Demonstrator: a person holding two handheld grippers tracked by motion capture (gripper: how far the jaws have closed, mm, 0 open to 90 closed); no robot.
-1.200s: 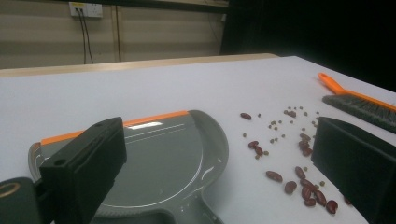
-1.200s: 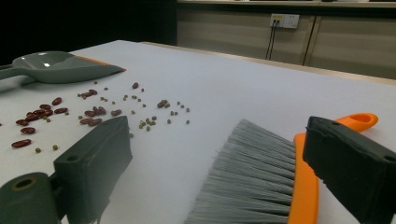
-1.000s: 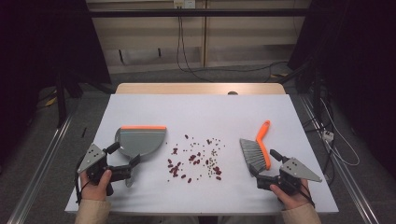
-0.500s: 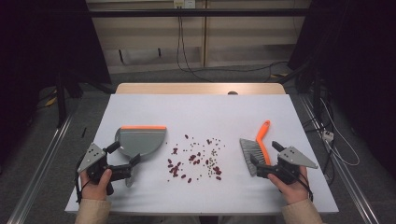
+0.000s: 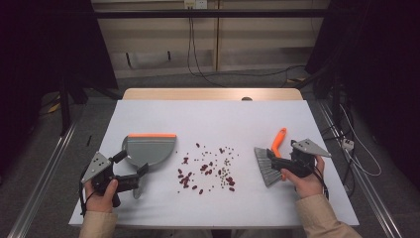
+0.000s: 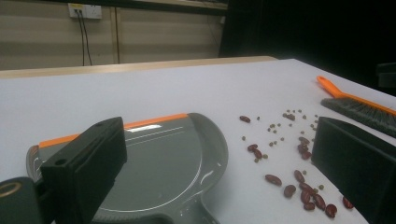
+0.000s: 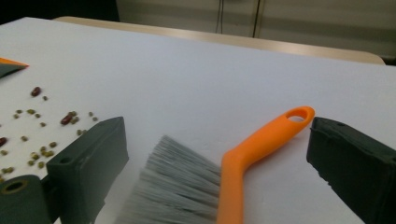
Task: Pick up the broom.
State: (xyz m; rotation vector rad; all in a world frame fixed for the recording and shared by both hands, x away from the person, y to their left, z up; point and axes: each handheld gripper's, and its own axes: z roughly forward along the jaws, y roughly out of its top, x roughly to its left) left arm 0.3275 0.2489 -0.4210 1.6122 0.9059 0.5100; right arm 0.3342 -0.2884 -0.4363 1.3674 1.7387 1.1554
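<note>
A grey dustpan (image 5: 148, 148) with an orange lip lies left of centre on the white table. Its handle points toward my left gripper (image 5: 140, 180), which stands open around the handle's end. In the left gripper view the dustpan (image 6: 154, 158) lies between the wide-apart jaws of the left gripper (image 6: 217, 140). Several red and green beans (image 5: 208, 168) are scattered mid-table. At the right lies a brush (image 5: 270, 158) with an orange handle and grey bristles. My right gripper (image 7: 219, 140) is open, its jaws on either side of the brush (image 7: 261, 140) where handle meets bristles.
The white table (image 5: 208, 114) has a wooden far edge (image 5: 213, 94). Beans (image 6: 299, 177) lie just right of the dustpan and left of the bristles (image 7: 42, 121). Cables trail on the floor beyond the table's right side.
My right gripper has moved forward from the near edge up to the brush and now straddles it. The left gripper has hardly moved.
</note>
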